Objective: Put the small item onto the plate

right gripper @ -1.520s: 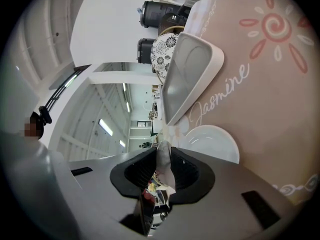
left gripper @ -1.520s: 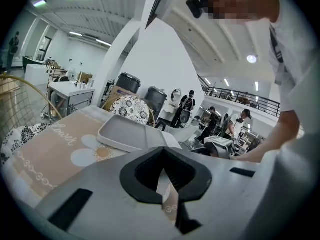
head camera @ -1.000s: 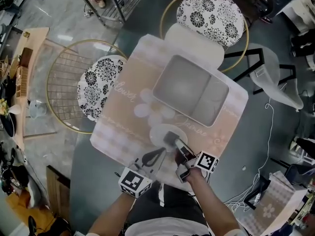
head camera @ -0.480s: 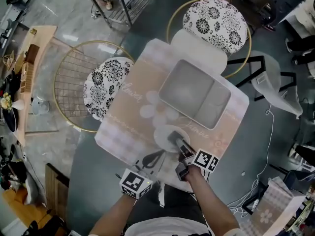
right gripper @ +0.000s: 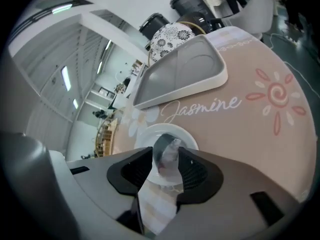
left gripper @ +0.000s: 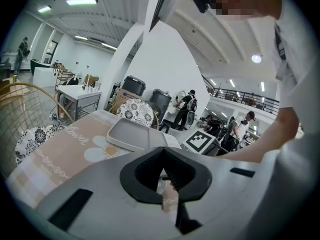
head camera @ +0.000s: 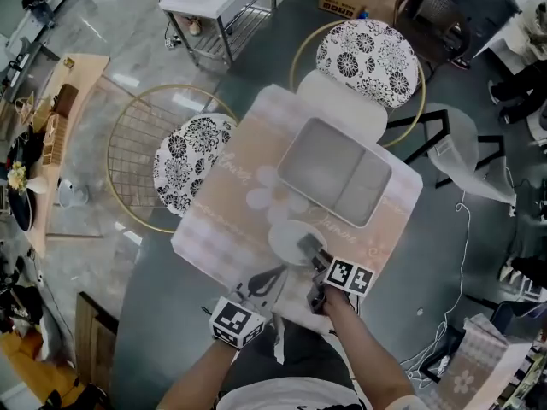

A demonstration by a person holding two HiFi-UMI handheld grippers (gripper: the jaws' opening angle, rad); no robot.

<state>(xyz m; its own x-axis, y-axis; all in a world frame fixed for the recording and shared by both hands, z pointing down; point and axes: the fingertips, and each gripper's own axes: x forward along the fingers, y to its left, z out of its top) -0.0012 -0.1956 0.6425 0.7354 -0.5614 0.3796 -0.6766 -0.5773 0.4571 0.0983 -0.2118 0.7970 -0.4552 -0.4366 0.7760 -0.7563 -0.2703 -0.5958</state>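
I have the right gripper (head camera: pixel 309 251) pointing steeply down over the small white plate (head camera: pixel 285 239), which sits near my edge of the worktop (head camera: pixel 235 207). Its jaws have just been opening and now stand wide. The small item (right gripper: pixel 168 156), a crinkled silvery wrapped piece, is between them and rests on the plate a little toward the near rim. The pads are close on either side of it, but I see no squeeze on the wrapper. It is the only thing the plate holds.

Beyond the plate, well apart from it, lies the grey tray (head camera: pixel 329 167) with two compartments, a large one and a narrower one beside it. Both show only their bare grey floor.

The left gripper (left gripper: pixel 164 156) hangs over the near edge of the worktop, beside the plate and apart from it. Its jaws are together at the tips, and nothing is between them.
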